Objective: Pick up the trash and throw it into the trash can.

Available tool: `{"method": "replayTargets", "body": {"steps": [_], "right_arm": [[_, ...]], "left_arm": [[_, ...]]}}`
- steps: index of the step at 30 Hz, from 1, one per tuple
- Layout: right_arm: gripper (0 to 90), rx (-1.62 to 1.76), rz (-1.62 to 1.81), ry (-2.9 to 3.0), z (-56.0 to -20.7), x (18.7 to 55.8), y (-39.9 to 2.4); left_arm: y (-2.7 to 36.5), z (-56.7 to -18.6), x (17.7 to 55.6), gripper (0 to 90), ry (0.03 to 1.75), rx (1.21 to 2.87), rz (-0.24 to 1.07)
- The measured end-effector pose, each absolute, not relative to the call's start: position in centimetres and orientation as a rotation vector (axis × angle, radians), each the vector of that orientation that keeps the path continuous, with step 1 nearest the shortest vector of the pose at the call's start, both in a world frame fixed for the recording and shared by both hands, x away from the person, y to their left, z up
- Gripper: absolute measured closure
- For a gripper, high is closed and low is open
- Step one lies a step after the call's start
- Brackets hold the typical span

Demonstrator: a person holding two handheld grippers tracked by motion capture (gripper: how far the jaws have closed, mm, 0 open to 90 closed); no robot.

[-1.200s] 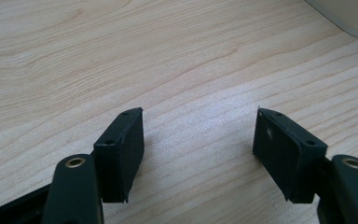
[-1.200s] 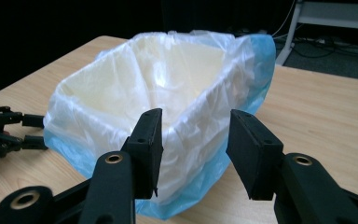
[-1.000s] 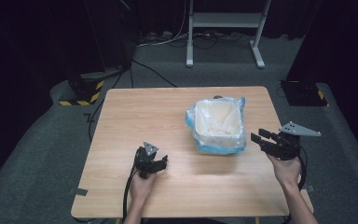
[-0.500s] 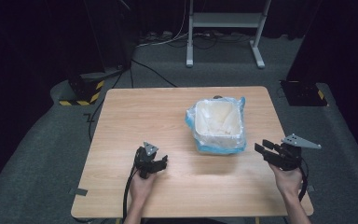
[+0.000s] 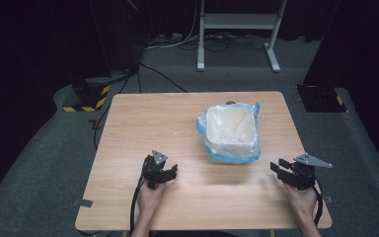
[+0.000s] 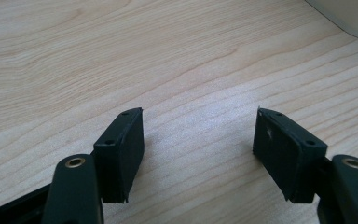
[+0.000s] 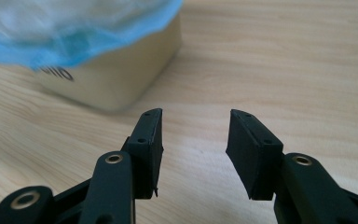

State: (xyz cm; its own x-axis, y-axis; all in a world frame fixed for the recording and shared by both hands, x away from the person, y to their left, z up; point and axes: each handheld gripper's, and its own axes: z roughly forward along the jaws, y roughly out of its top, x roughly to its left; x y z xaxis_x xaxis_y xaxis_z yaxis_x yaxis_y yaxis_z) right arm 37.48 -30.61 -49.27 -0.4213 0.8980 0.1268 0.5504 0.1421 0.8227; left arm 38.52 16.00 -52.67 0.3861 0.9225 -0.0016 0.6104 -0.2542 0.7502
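Left gripper [image 5: 165, 172] low over the wooden table [image 5: 128, 128], jaws spread wide, empty. Right gripper [image 5: 280, 168] wide apart too, near the bag-lined bin [image 5: 230, 132].

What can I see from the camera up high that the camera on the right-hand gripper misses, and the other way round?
The high view takes in the whole light wooden table, both hands, the left gripper, and the open top of the cream square bin lined with a blue-edged plastic bag. The right gripper view gives the bin's side wall with dark lettering, close up. Both show the bin, the table and the open right gripper.
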Motion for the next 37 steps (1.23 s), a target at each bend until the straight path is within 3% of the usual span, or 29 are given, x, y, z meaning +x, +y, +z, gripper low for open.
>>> {"method": "replayTargets", "body": {"steps": [22, 29, 37], "right_arm": [[53.8, 1.414, 1.073, 2.046, -52.1, 37.3, -30.6], [43.7, 1.375, 0.981, 2.099, -52.3, 37.5, -29.8], [41.8, 1.357, 0.95, 2.1, -52.3, 37.4, -29.4]], "left_arm": [[16.0, -52.7, 38.5, 33.3, 1.313, 1.971, 0.592], [16.0, -52.7, 38.5, 33.3, 1.314, 1.971, 0.593], [16.0, -52.7, 38.5, 33.3, 1.314, 1.97, 0.592]]}}
